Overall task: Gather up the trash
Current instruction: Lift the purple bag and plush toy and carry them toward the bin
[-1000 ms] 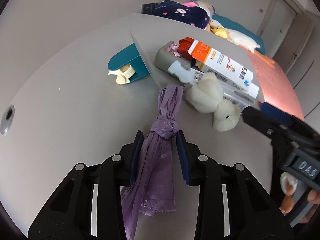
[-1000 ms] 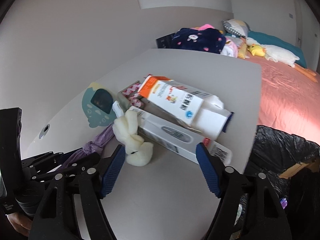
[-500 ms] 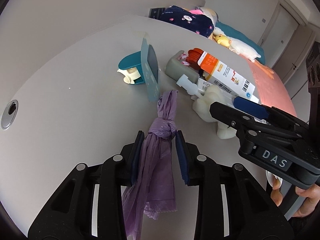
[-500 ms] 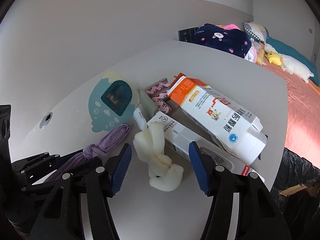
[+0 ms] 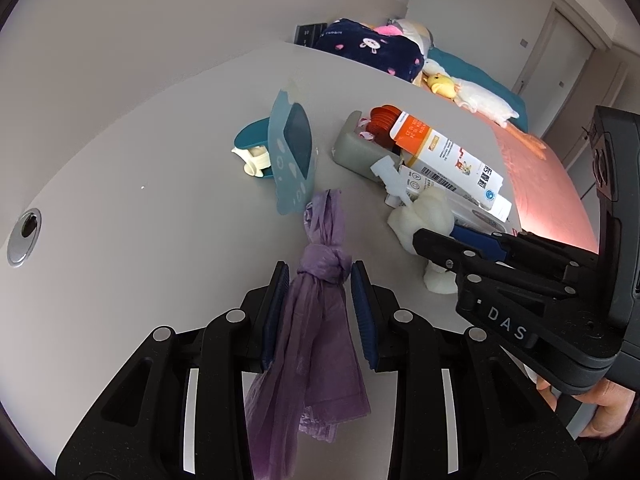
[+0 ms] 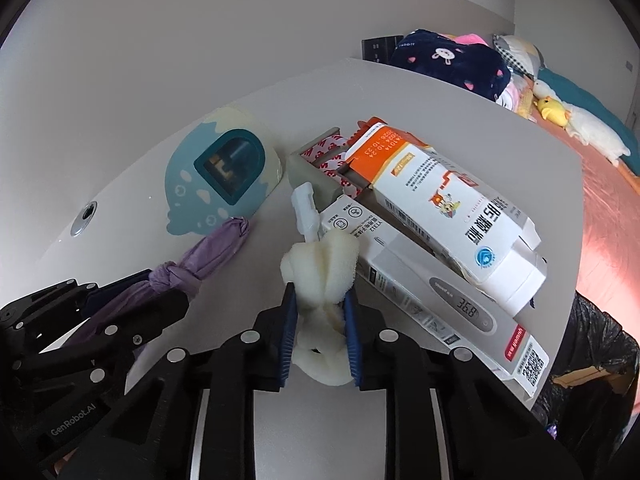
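Right gripper (image 6: 319, 322): jaws pinched tight on a soft, cream foam lump (image 6: 322, 276) lying on the grey surface (image 6: 224, 364) against the long white cartons (image 6: 436, 300). Left gripper (image 5: 319, 306): jaws narrowed onto a crinkly purple plastic bag (image 5: 320, 312) — just below its knot, tail hanging.

A grey table (image 5: 120, 208) meets a plain pale wall (image 5: 160, 32); behind it, a pink-sheeted bed (image 6: 612, 216).

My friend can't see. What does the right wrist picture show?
The right gripper squeezes a knotted piece of white foam on a grey table. Beside it lie two white boxes, and a knotted purple bag sits in the left gripper.
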